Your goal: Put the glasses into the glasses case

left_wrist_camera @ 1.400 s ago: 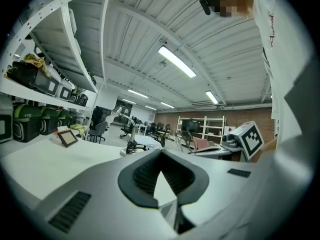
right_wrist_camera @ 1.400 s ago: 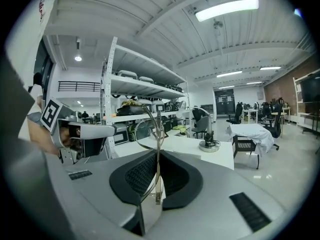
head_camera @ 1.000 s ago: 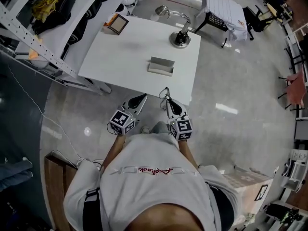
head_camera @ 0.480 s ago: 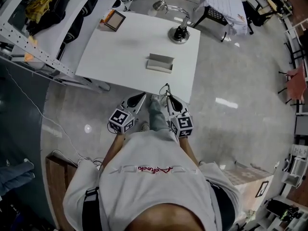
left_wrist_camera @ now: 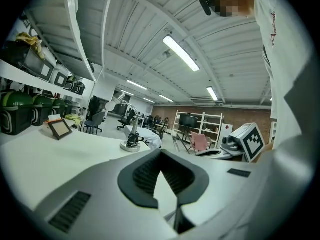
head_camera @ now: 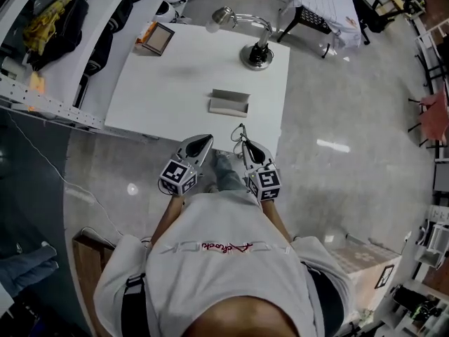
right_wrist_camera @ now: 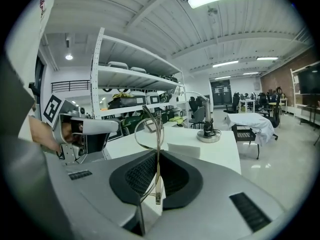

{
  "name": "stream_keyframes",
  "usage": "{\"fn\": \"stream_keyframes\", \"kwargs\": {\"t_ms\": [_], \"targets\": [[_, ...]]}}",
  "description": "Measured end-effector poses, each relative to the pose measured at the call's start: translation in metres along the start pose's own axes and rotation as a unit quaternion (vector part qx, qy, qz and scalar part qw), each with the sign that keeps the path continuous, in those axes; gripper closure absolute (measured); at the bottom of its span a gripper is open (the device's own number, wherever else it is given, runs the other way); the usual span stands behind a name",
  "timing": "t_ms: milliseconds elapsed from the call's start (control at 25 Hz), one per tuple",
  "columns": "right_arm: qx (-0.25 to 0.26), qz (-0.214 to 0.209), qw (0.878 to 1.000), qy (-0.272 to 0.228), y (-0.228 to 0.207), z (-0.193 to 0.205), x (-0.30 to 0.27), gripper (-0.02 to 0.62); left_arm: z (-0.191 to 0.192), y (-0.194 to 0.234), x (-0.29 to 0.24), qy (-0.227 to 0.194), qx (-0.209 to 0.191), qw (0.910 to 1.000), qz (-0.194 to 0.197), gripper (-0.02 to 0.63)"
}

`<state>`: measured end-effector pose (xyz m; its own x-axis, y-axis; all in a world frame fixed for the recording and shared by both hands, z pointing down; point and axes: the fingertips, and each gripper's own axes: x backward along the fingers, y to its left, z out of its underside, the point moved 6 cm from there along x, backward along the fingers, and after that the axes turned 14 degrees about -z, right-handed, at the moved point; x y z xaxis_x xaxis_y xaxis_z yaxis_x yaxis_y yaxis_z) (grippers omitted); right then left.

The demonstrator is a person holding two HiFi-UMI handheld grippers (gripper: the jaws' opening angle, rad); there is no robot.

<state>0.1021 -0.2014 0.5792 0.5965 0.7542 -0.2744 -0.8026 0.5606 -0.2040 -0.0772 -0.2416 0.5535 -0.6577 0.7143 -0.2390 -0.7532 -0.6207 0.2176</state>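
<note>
An open grey glasses case [head_camera: 229, 103] lies on the white table [head_camera: 161, 90], a little beyond its near edge; it also shows in the right gripper view [right_wrist_camera: 186, 150]. My right gripper [head_camera: 245, 144] is shut on thin wire-rimmed glasses [head_camera: 240, 133], whose lens rim stands up between the pads [right_wrist_camera: 150, 129]. It hovers at the table's near edge, short of the case. My left gripper [head_camera: 200, 146] is beside it on the left, shut with nothing in it [left_wrist_camera: 161, 151].
A desk lamp [head_camera: 256, 53] stands at the table's far right, and a small picture frame [head_camera: 156, 38] at the far left corner. Shelving with bags [head_camera: 49, 20] runs along the left. A covered table [head_camera: 323, 5] stands beyond.
Both grippers have moved forward to the table's near edge, with the glasses still held in the right one. The table and case now sit closer in the head view.
</note>
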Motion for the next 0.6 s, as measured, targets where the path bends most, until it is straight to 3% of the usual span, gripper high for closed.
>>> {"fn": "stream_keyframes", "kwargs": {"t_ms": [600], "targets": [[-0.041,-0.02,0.997,0.062,-0.048,0.02,-0.05,0.581,0.005,0.041,-0.065,0.047,0.028,0.9985,-0.009,0.581]]}}
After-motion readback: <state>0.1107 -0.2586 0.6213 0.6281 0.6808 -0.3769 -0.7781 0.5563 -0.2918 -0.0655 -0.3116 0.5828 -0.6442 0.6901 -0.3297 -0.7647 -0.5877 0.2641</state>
